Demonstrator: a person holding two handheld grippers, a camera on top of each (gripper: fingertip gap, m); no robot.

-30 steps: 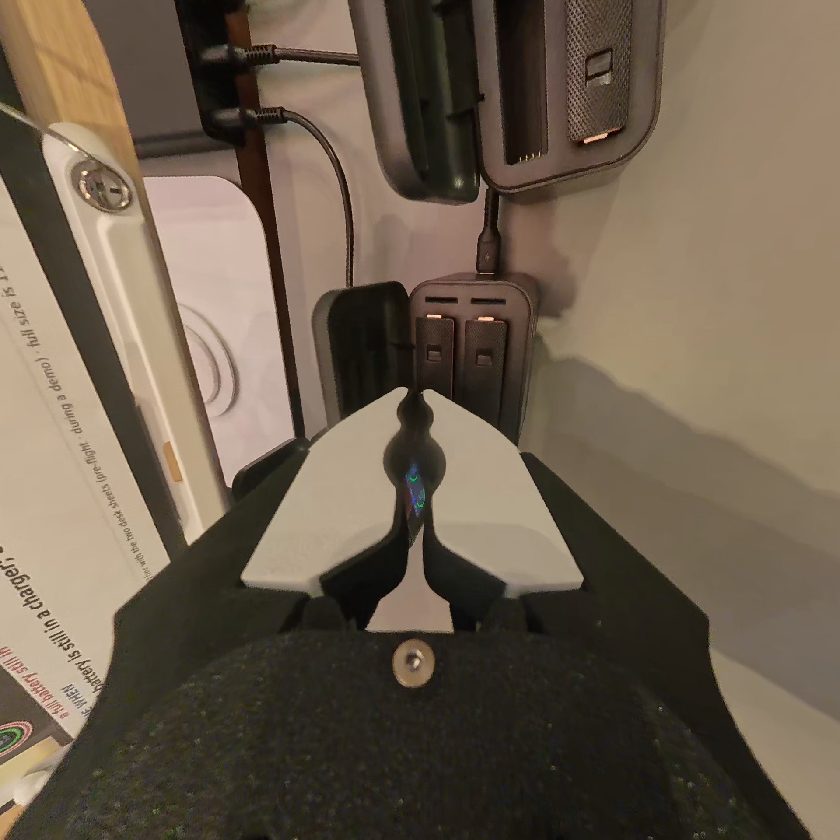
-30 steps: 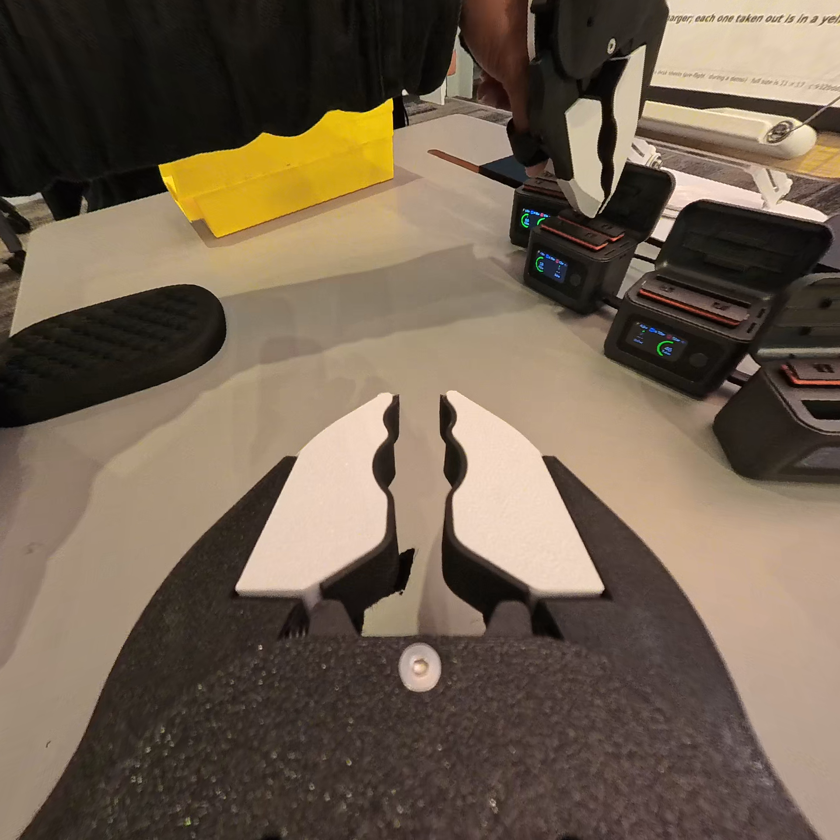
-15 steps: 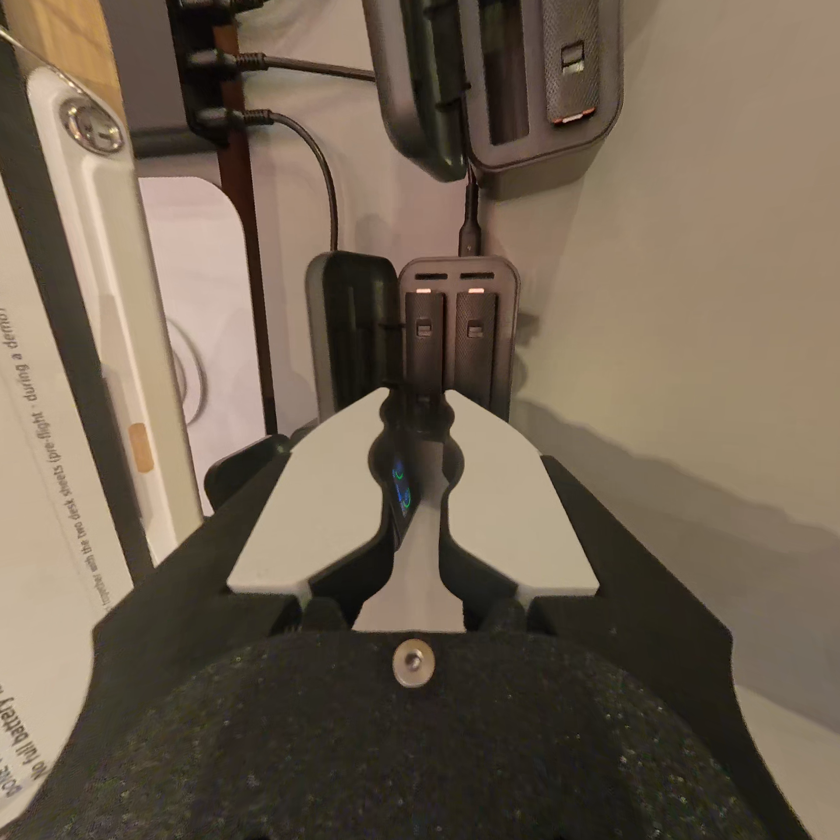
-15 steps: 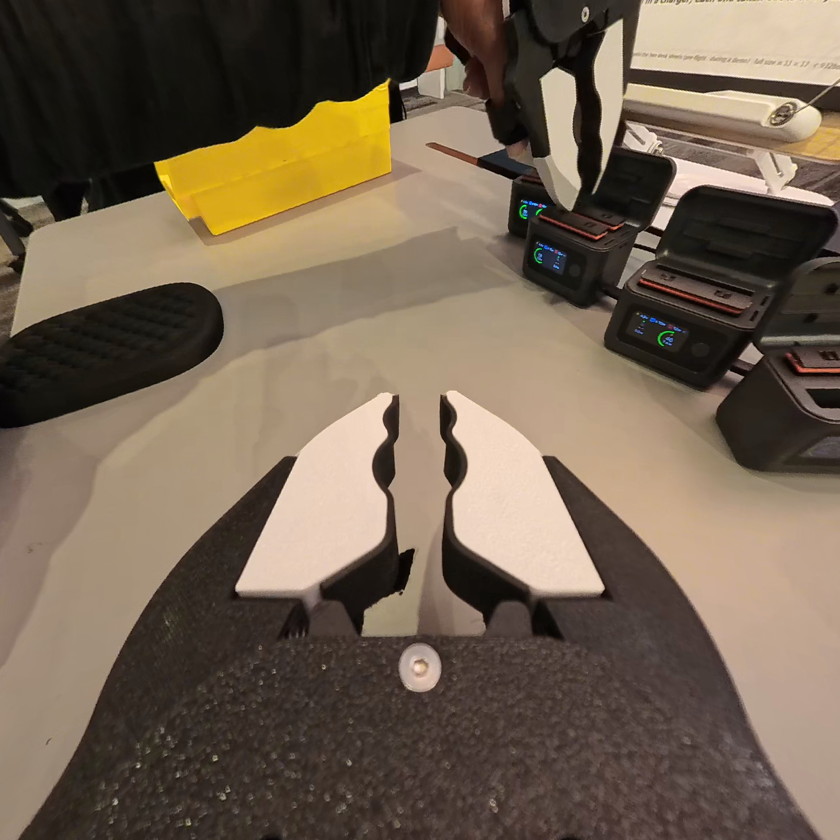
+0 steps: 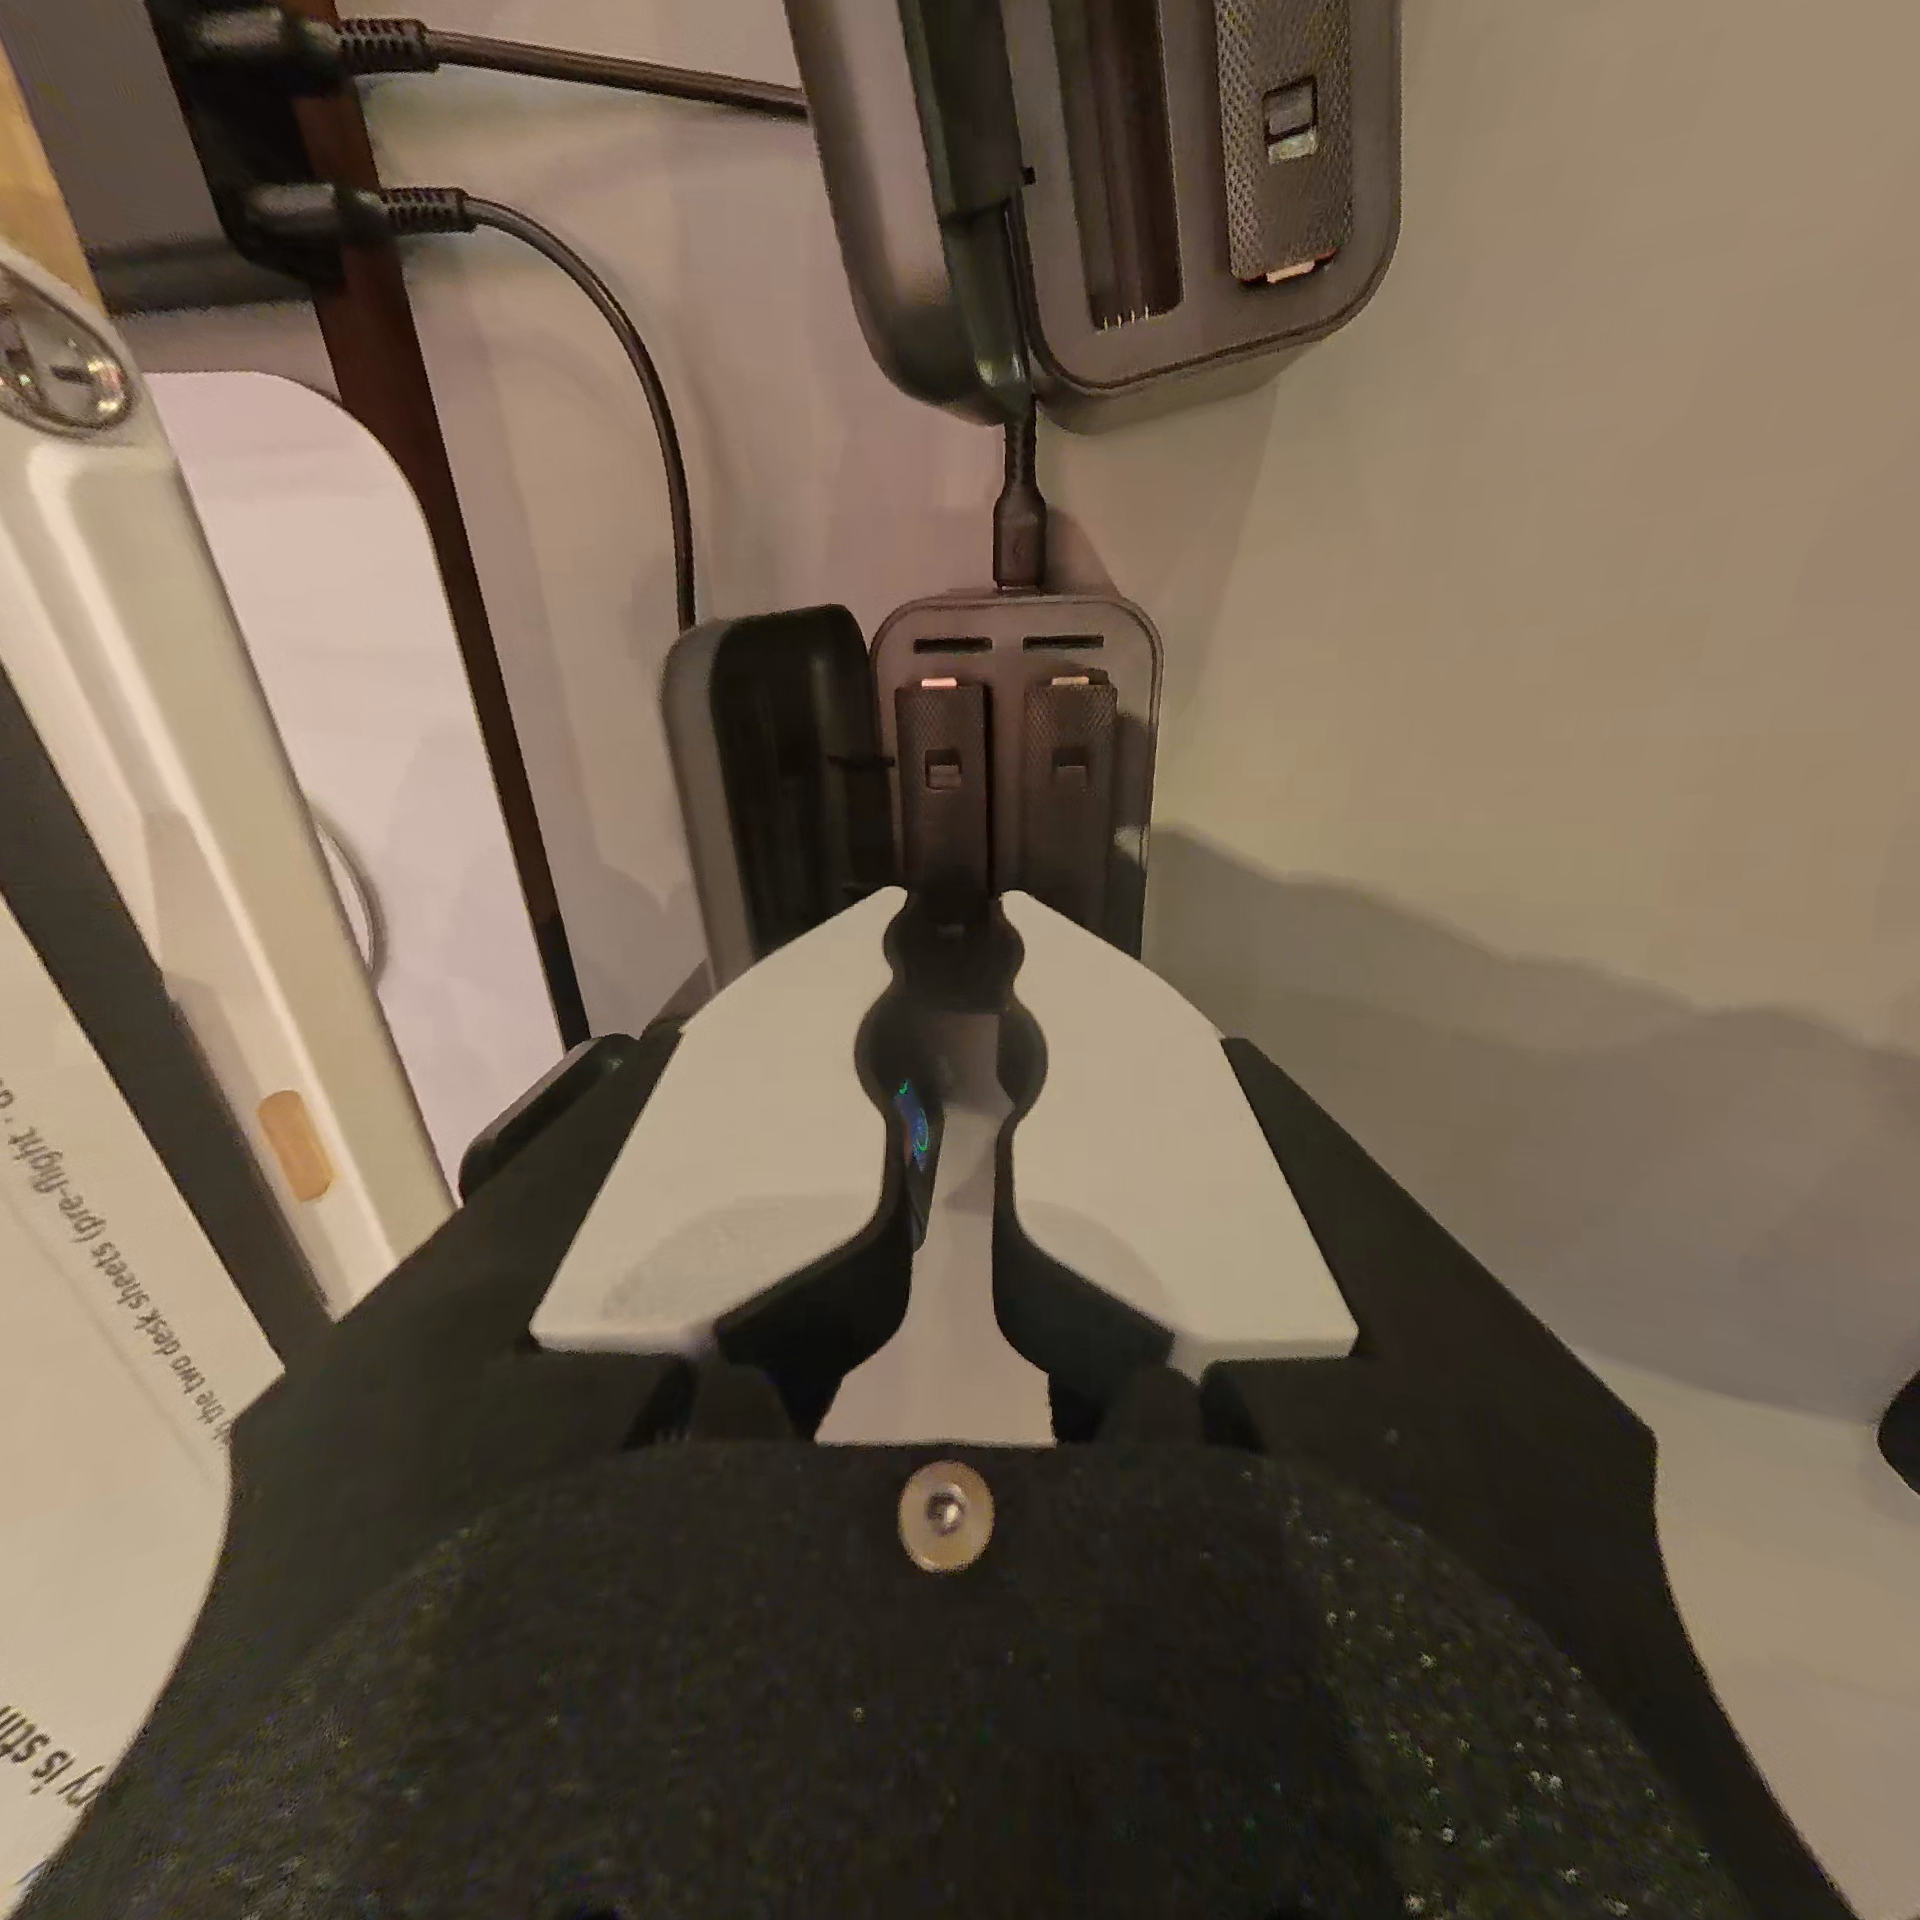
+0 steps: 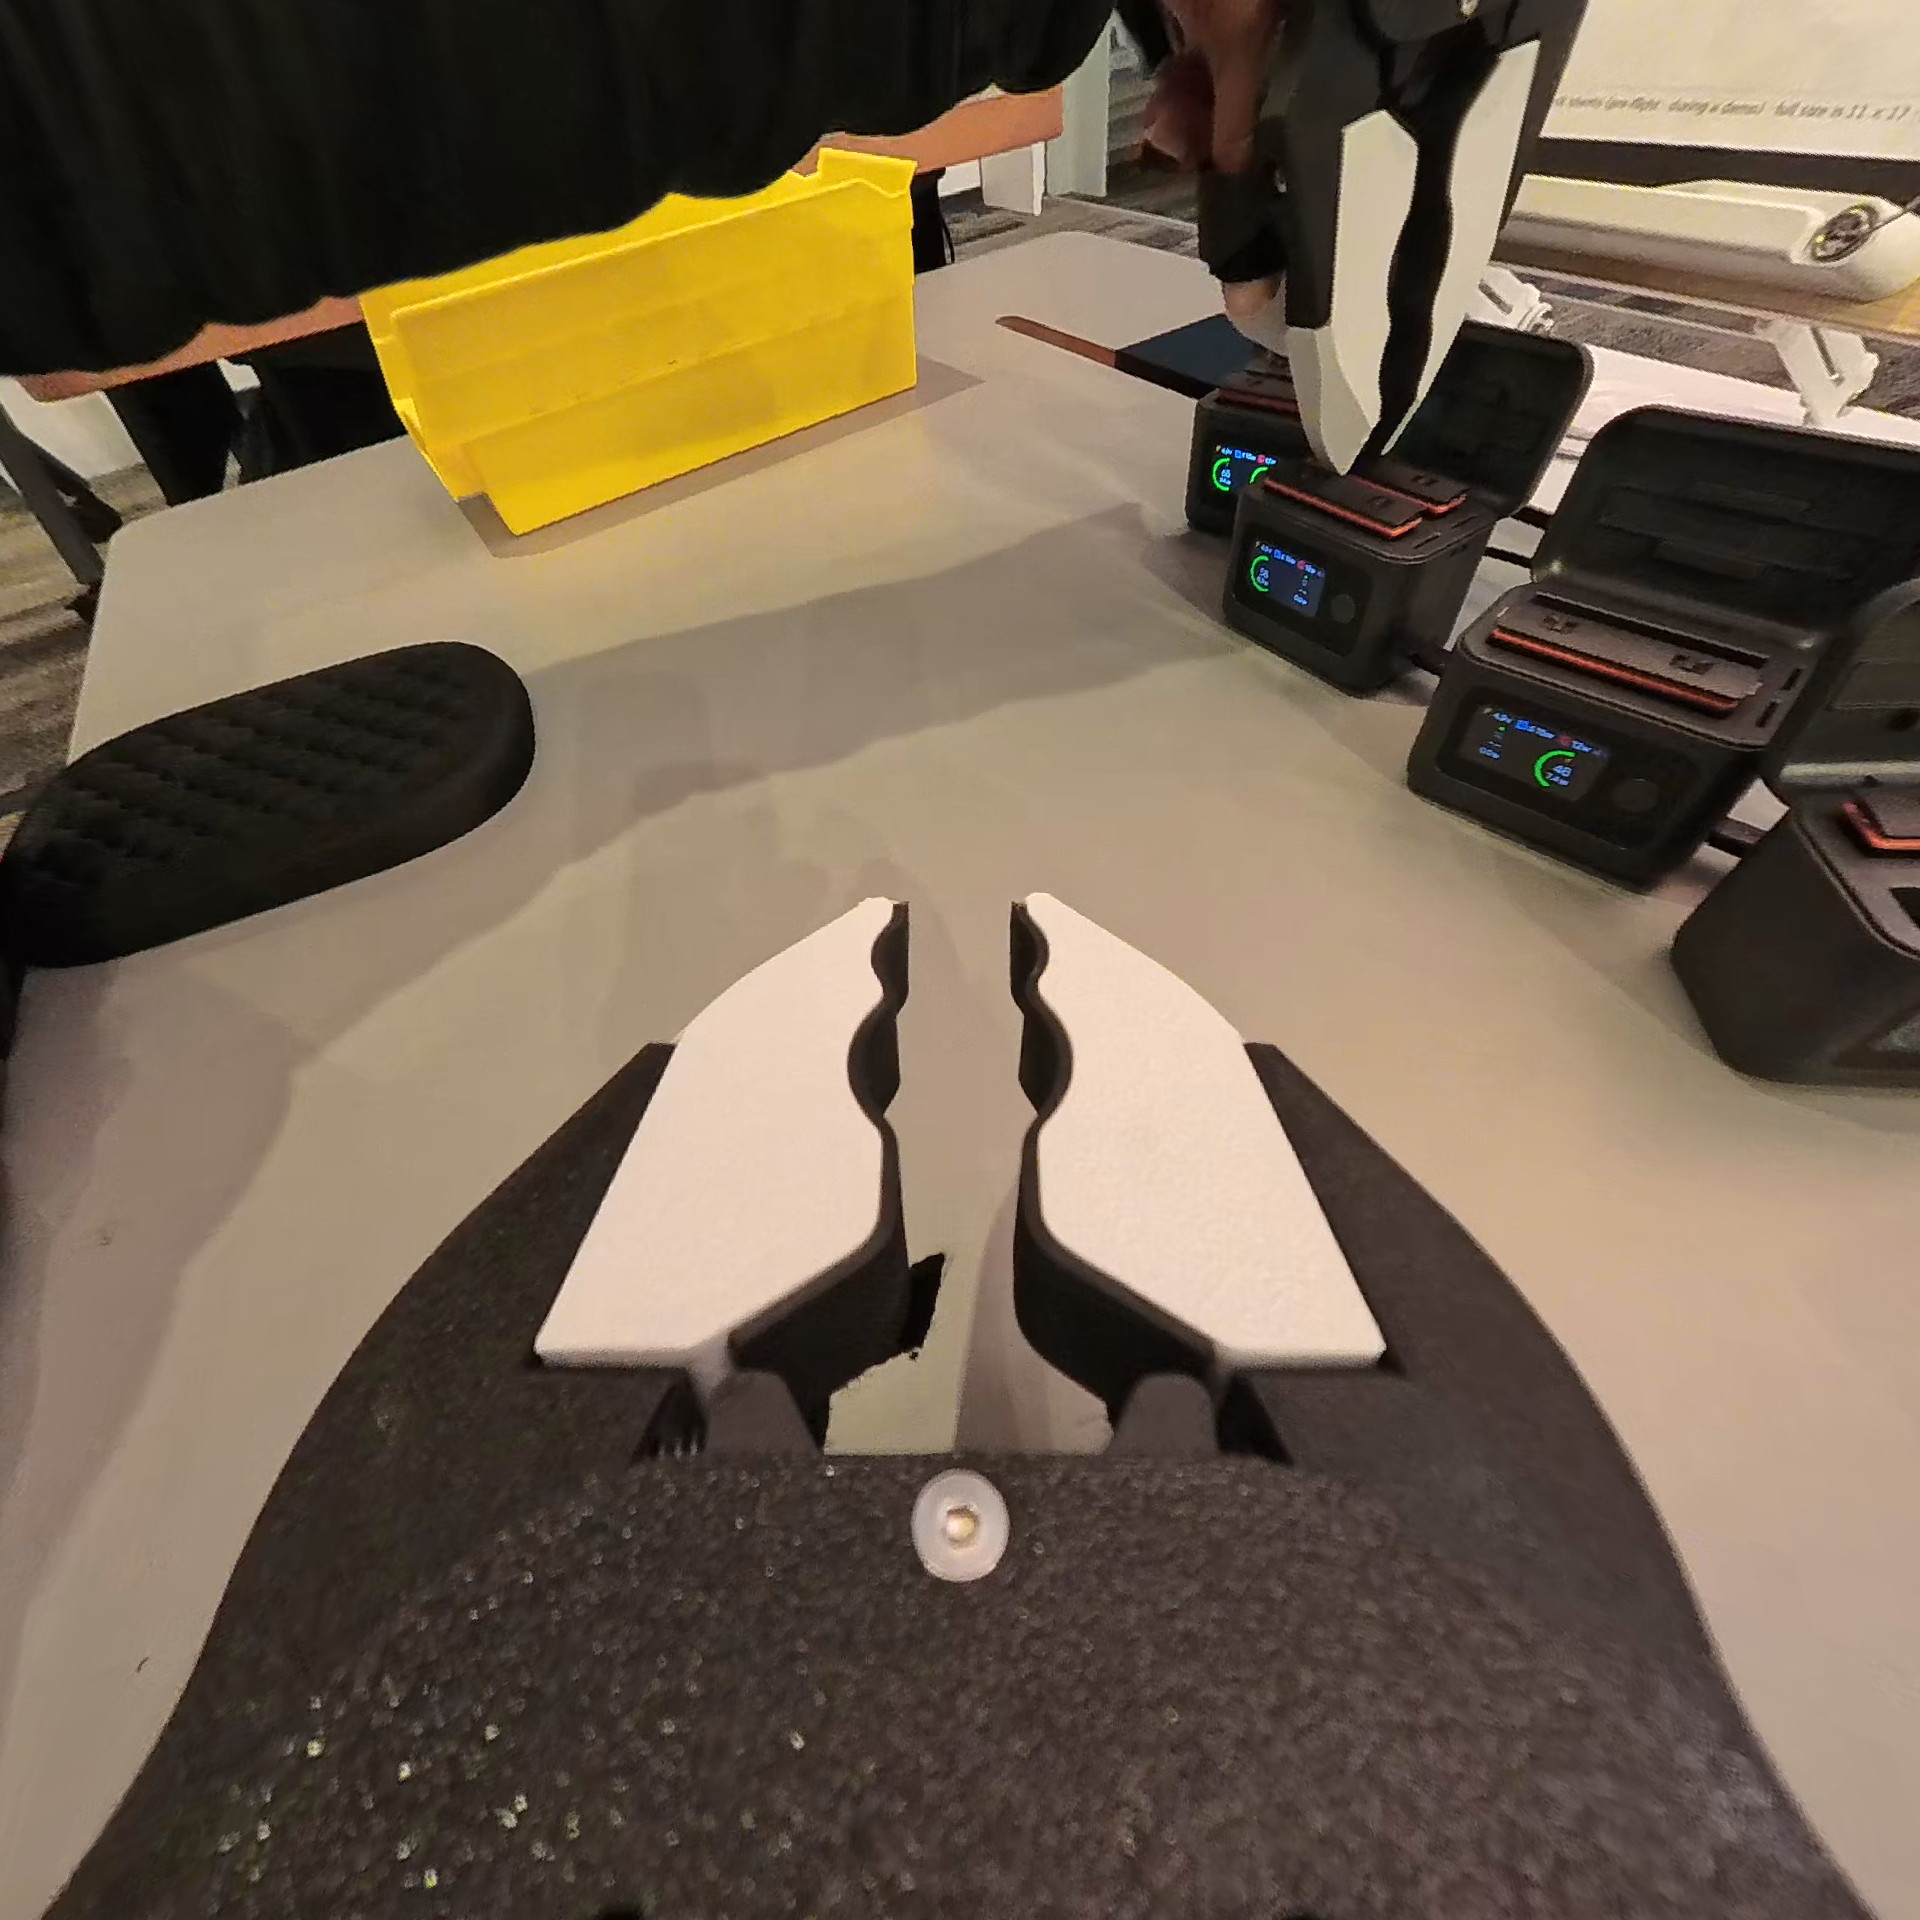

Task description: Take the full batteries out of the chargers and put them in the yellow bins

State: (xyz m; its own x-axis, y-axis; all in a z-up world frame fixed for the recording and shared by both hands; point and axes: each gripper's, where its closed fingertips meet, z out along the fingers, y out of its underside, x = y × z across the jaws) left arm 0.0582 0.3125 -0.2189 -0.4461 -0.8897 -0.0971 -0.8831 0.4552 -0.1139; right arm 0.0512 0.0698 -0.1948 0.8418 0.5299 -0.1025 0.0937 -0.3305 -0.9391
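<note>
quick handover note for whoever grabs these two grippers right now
Left gripper: pointed down over the second charger in the row, tips closed in on the left battery of its two; a firm grip cannot be confirmed.
Right gripper: open, empty, hovering over bare table.
Yellow bin: at the far end of the table, contents hidden.
Done: no battery visibly moved; the far charger has one empty slot.
Left: lift this battery, bin it, then check the other chargers.

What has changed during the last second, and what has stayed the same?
The left gripper opened briefly, then narrowed around a battery in the charger; a firm grip cannot be confirmed. The right gripper stayed open above the table, and the yellow bin stayed put.
</note>
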